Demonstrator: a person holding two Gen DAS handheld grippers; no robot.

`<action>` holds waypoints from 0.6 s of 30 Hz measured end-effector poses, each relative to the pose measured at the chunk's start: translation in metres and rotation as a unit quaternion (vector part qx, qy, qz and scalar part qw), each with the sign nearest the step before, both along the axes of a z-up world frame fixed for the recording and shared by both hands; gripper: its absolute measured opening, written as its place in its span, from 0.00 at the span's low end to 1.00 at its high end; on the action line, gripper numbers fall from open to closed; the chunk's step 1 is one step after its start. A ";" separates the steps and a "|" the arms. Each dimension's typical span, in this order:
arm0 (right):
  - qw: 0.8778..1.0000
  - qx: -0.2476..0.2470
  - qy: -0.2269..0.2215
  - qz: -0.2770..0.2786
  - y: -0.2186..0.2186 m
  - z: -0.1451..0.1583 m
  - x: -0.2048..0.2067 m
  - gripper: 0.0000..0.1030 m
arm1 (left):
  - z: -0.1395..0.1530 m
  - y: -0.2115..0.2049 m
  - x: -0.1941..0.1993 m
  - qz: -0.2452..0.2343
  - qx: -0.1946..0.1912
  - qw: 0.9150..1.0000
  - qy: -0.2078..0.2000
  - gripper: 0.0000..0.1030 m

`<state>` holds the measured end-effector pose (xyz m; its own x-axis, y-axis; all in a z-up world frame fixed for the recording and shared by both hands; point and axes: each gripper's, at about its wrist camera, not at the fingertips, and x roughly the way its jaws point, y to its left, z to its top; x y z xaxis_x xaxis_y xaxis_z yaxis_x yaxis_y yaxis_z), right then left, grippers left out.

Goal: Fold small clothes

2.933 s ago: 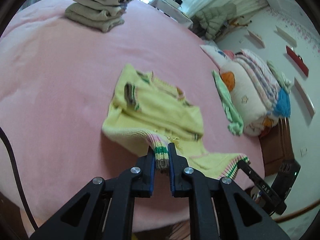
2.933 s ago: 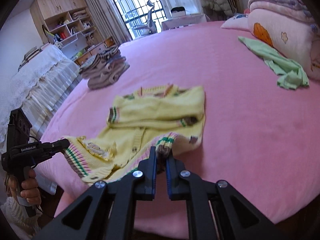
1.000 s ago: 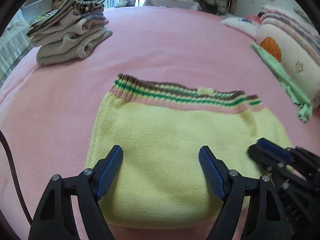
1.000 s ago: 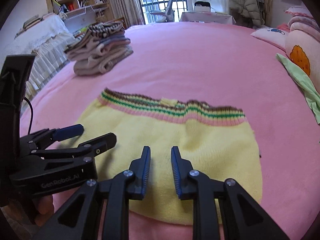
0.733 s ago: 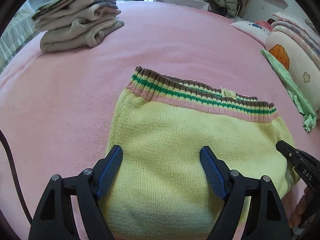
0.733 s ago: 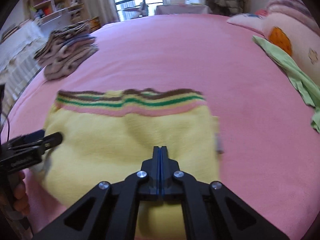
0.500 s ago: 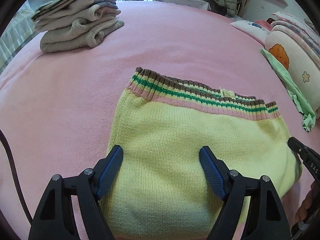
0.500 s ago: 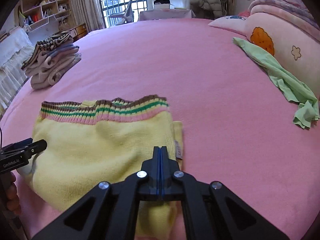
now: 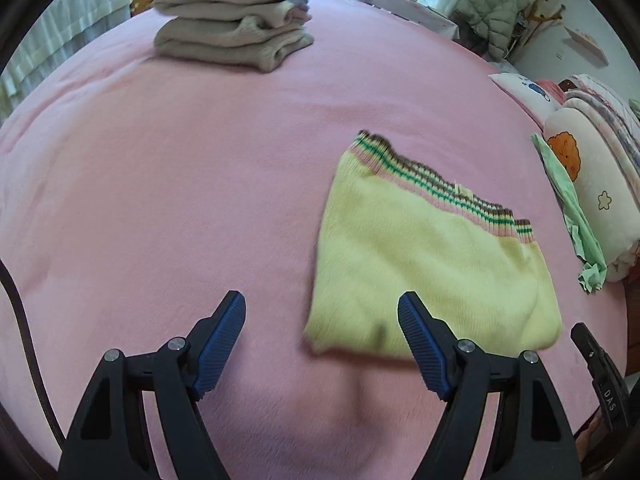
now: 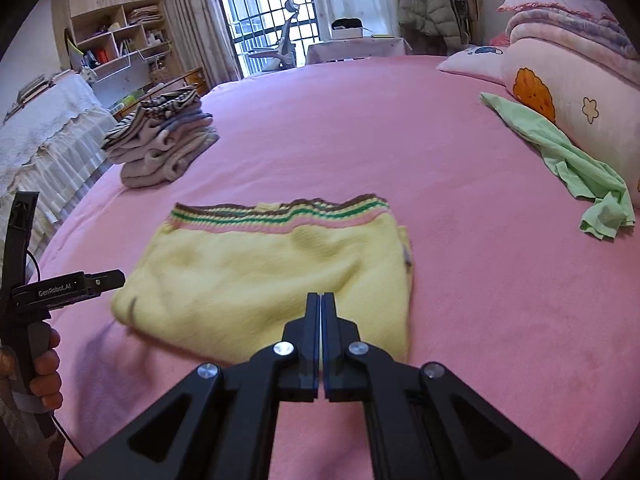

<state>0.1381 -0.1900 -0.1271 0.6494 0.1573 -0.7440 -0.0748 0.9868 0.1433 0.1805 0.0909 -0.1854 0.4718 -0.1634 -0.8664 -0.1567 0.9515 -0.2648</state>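
Folded yellow knit sweater [image 10: 272, 276] with striped hem lies flat on pink bedspread [image 10: 400, 140]; my left gripper [image 9: 320, 340] gapes empty, my right gripper [image 10: 321, 300] is clenched on nothing.

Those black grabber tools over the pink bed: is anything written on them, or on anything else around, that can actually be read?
"GenRobot.AI": white print on the body of the left gripper, in the right wrist view.
"DAS": white letters on the black body of the right gripper, at the edge of the left wrist view; more may be cut off.
Small tag on the yellow sweater: too blurred to read.
Books on the shelves: too small to read.
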 end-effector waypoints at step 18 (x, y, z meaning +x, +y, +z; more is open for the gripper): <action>0.999 0.009 0.017 0.044 0.056 -0.014 -0.026 0.00 | -0.047 0.000 -0.037 -0.016 -0.165 0.985 0.048 0.75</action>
<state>0.1121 -0.1344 -0.1411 0.6065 0.2252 -0.7625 -0.1549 0.9741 0.1644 0.1430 0.0910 -0.2325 0.3797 -0.4574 -0.8041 -0.1673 0.8209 -0.5460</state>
